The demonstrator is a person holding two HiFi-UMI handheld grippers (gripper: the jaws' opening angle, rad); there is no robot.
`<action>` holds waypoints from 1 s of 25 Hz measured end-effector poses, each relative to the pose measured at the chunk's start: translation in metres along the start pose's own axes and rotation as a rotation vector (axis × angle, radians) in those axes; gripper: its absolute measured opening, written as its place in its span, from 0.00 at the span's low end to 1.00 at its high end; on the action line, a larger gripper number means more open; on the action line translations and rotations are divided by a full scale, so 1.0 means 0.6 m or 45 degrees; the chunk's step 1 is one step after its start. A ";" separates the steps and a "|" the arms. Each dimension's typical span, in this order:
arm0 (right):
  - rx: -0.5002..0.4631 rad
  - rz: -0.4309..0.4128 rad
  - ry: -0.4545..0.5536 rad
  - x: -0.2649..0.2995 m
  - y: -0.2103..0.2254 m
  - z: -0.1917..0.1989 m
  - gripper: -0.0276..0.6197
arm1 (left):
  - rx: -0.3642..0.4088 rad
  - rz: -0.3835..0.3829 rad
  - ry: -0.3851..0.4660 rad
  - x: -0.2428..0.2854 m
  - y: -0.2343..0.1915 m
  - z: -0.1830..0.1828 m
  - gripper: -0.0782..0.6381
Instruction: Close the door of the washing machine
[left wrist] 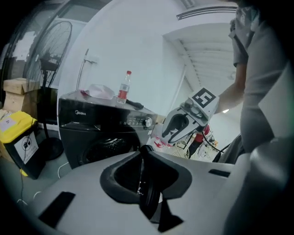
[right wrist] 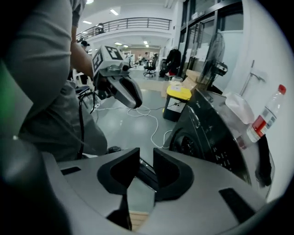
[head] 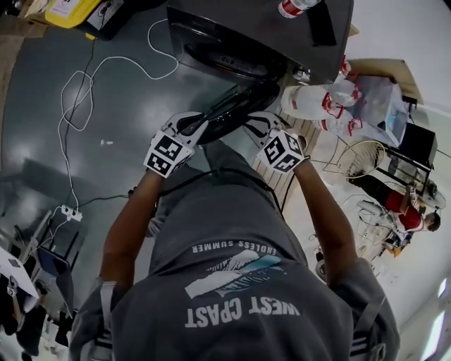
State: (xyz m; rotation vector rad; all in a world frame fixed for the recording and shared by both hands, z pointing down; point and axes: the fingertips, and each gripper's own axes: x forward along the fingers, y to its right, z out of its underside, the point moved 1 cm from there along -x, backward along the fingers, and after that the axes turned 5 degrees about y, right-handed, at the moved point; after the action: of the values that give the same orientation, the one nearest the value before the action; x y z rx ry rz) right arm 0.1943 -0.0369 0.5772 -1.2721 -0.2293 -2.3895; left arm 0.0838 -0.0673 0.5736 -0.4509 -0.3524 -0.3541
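Note:
The black washing machine (head: 232, 42) stands at the top of the head view, its round door (head: 236, 104) swung open toward me. My left gripper (head: 199, 125) is at the door's left edge and my right gripper (head: 254, 123) at its right edge. In the left gripper view the left gripper (left wrist: 143, 149) has its jaws together, a dark curved rim (left wrist: 151, 199) just beneath them, and the machine (left wrist: 101, 133) lies ahead. In the right gripper view the right gripper (right wrist: 146, 158) has its jaws apart, with the door's edge (right wrist: 146, 173) showing in the gap, untouched by the pads.
A plastic bottle (head: 292, 7) and a cloth lie on the machine's top. A white cable (head: 77, 99) loops over the grey floor to a power strip (head: 70, 211). A yellow bin (left wrist: 18, 137) and a fan (left wrist: 48, 59) stand left of the machine; plastic bags (head: 331, 102) lie right.

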 end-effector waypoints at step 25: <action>-0.780 -0.431 -0.319 0.131 -0.042 0.160 0.31 | 0.318 0.047 -0.477 0.196 0.093 0.221 0.41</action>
State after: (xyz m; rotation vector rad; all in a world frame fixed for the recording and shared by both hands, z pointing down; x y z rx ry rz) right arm 0.2170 -0.0046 0.6975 -1.9422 0.2638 -2.6891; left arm 0.1765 0.0132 0.7125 -0.2762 -0.7428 -0.1842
